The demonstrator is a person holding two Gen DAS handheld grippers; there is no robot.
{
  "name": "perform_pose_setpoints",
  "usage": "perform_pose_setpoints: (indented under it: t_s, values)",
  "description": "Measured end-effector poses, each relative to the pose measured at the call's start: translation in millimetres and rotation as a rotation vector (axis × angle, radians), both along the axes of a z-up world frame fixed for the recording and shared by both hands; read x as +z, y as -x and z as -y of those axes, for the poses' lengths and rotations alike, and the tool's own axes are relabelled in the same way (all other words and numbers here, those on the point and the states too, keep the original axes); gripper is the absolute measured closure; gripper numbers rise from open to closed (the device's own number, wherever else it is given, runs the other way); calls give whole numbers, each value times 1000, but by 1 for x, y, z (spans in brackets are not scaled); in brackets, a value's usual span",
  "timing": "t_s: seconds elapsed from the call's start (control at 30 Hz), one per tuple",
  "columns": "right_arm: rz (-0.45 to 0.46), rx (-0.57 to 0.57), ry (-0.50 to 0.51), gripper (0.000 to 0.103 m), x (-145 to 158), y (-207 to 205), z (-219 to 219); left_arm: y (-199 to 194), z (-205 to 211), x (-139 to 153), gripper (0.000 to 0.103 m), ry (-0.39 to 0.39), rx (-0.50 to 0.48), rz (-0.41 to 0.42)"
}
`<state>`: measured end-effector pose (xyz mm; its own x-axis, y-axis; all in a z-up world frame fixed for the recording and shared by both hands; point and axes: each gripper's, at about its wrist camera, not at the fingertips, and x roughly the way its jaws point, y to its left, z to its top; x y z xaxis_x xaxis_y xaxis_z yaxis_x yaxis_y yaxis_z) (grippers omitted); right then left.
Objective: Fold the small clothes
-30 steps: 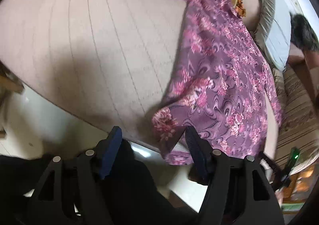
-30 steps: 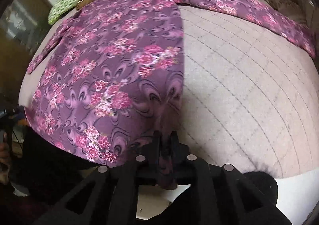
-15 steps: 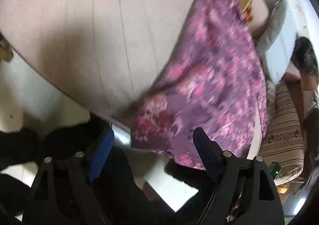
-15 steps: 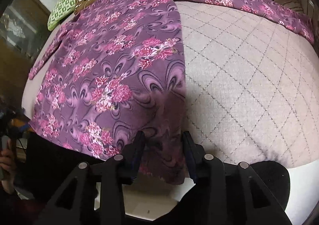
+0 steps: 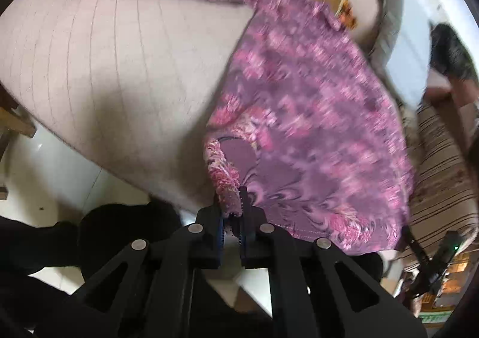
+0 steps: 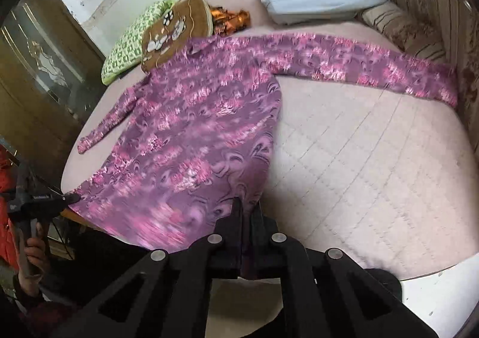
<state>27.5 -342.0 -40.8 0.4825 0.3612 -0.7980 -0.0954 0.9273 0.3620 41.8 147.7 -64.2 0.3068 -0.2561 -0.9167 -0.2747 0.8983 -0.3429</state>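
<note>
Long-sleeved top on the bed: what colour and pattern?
The long-sleeved top is purple with pink floral clusters and dark swirls, clearest in the right wrist view.

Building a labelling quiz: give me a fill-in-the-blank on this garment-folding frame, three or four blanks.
1. Both grippers, left gripper and right gripper, are shut on the purple floral long-sleeved top's ____ edge.
2. The top lies on a quilted ____ bed cover.
3. The brown embroidered cushion leans on a ____ checked cushion.

Missing: bottom; pink; green

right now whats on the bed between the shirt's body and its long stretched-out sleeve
Nothing: in the right wrist view, only bare quilted bedcover fills the stretch between the purple floral shirt and its outstretched sleeve.
</note>
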Motion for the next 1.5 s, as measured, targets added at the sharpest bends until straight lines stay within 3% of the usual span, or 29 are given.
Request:
perform_pose_setpoints:
  t_s: [0.13, 0.2, 0.33, 0.37, 0.43, 0.47, 0.5, 0.53, 0.57, 0.6, 0.7, 0.77, 0.87, 1.0, 1.07, 1.1, 1.13, 1.17, 1.2, 1.33, 1.5]
  values:
    - [-124, -12, 41, 99, -49, 1, 2, 5, 7, -37, 97, -119, -27, -124]
    - [-168, -21, 56, 99, -68, -1, 4, 7, 7, -41, 97, -180, -33, -137]
    - [-222, -8, 62, 96, -78, -8, 1, 14, -6, -23, 95, -290, -35, -96]
    - [-245, 2, 68, 92, -76, -11, 0, 15, -10, -16, 95, -281, -37, -71]
    - [-207, -8, 86, 90, -59, -15, 3, 14, -16, 6, 95, -247, -45, 3]
    - [-179, -22, 72, 89, -51, -18, 6, 8, -15, 16, 91, -238, -54, 37]
    - [-142, -59, 39, 86, -40, -26, 15, -2, -11, 28, 80, -231, -72, 87]
    - [-117, -79, 6, 73, -33, -35, 20, -10, -4, 32, 70, -230, -81, 107]
    - [-93, -93, -14, 61, -28, -44, 22, -23, 6, 37, 52, -226, -93, 132]
    - [-70, -104, -23, 59, -26, -57, 22, -38, 18, 38, 48, -217, -106, 153]
    - [-57, -103, -61, 64, -38, -96, 7, -77, 54, 27, 48, -234, -157, 157]
    - [-47, -92, -57, 83, -46, -110, -2, -96, 74, 11, 48, -277, -181, 134]
    - [-74, -97, 41, 86, -67, -126, -17, -110, 94, -24, 48, -355, -230, 56]
    - [-70, -83, -9, 84, -63, -128, -4, -109, 97, -27, 48, -382, -271, 64]
    - [-44, -149, -35, 80, -53, -126, 23, -112, 96, -17, 48, -338, -284, 79]
    - [-14, -244, -40, 79, -44, -126, 53, -115, 97, -13, 48, -321, -285, 91]
    - [-2, -308, -36, 71, -42, -128, 71, -120, 98, -5, 48, -302, -283, 111]
    - [10, -448, -17, 60, -39, -128, 109, -126, 101, -1, 47, -290, -280, 125]
    - [11, -524, -8, 56, -39, -128, 129, -133, 104, 4, 47, -276, -278, 142]
    - [0, -872, -69, 55, -54, -123, 216, -181, 128, 12, 44, -218, -259, 201]
    - [1, -1107, -190, 52, -78, -124, 254, -229, 163, 5, 44, -161, -279, 214]
